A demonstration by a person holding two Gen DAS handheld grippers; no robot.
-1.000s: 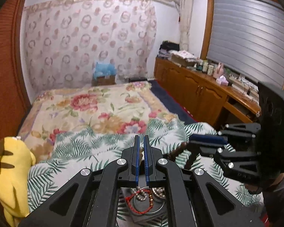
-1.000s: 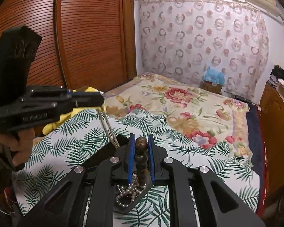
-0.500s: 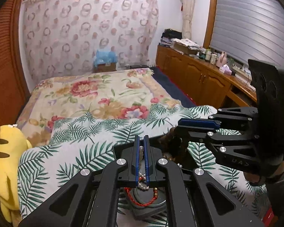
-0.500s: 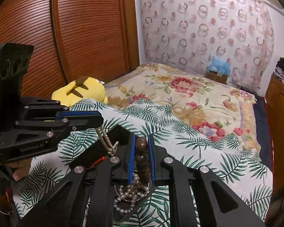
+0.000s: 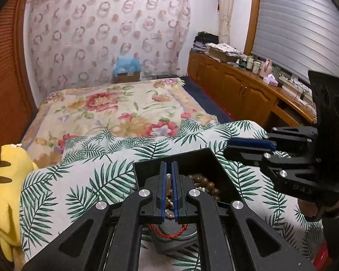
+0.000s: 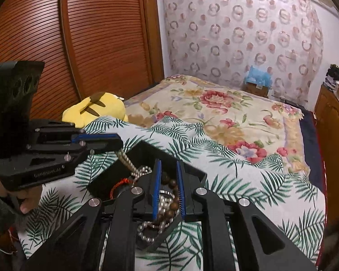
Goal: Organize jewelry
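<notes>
A black jewelry box (image 5: 192, 158) (image 6: 144, 151) sits on the palm-leaf bedcover. It holds a brown wooden bead bracelet (image 5: 206, 184) (image 6: 171, 205), white pearls (image 6: 146, 232) and a red cord bracelet (image 5: 169, 234) (image 6: 121, 183). My left gripper (image 5: 168, 169) (image 6: 118, 143) is shut on a pearl strand (image 6: 127, 161) that hangs down into the box. My right gripper (image 6: 168, 166) (image 5: 228, 146) is open over the box, with the wooden beads lying loose below its fingers.
A yellow plush toy (image 5: 4, 185) (image 6: 97, 108) lies at the left of the bed. A floral blanket (image 5: 115, 110) covers the far half. A wooden cabinet (image 5: 243, 90) with clutter runs along the right wall, a louvered wardrobe (image 6: 90, 45) along the left.
Both grippers have come down over the box. My right gripper has opened and let the wooden bead bracelet drop into the box. The left still holds the pearl strand.
</notes>
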